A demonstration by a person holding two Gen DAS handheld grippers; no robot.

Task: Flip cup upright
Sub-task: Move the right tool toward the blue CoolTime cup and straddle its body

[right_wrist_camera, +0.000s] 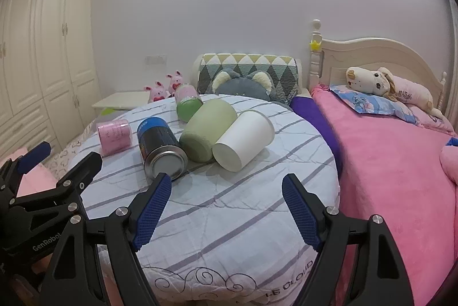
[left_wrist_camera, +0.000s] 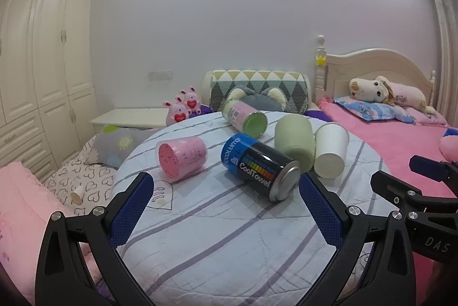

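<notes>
Several cups and cans lie on their sides on a round striped cloth-covered table (left_wrist_camera: 217, 243) (right_wrist_camera: 229, 223). A white paper cup (left_wrist_camera: 330, 150) (right_wrist_camera: 243, 138) lies with its base toward me. Beside it lie a pale green cup (left_wrist_camera: 294, 141) (right_wrist_camera: 207, 131), a black and blue CoolTowel can (left_wrist_camera: 259, 166) (right_wrist_camera: 159, 147), a pink clear-cased cup (left_wrist_camera: 181, 157) (right_wrist_camera: 114, 135) and a pink-green can (left_wrist_camera: 244, 120) (right_wrist_camera: 187, 103). My left gripper (left_wrist_camera: 226, 188) is open just short of the blue can. My right gripper (right_wrist_camera: 226, 188) is open, empty, short of the white cup.
A pink bed (right_wrist_camera: 400, 168) with a plush dog (right_wrist_camera: 386, 85) lies to the right. A patterned cushion (left_wrist_camera: 259, 85) and pink plush rabbits (left_wrist_camera: 183, 105) sit behind the table. A wardrobe (left_wrist_camera: 37, 63) fills the left wall. Each gripper shows at the edge of the other's view.
</notes>
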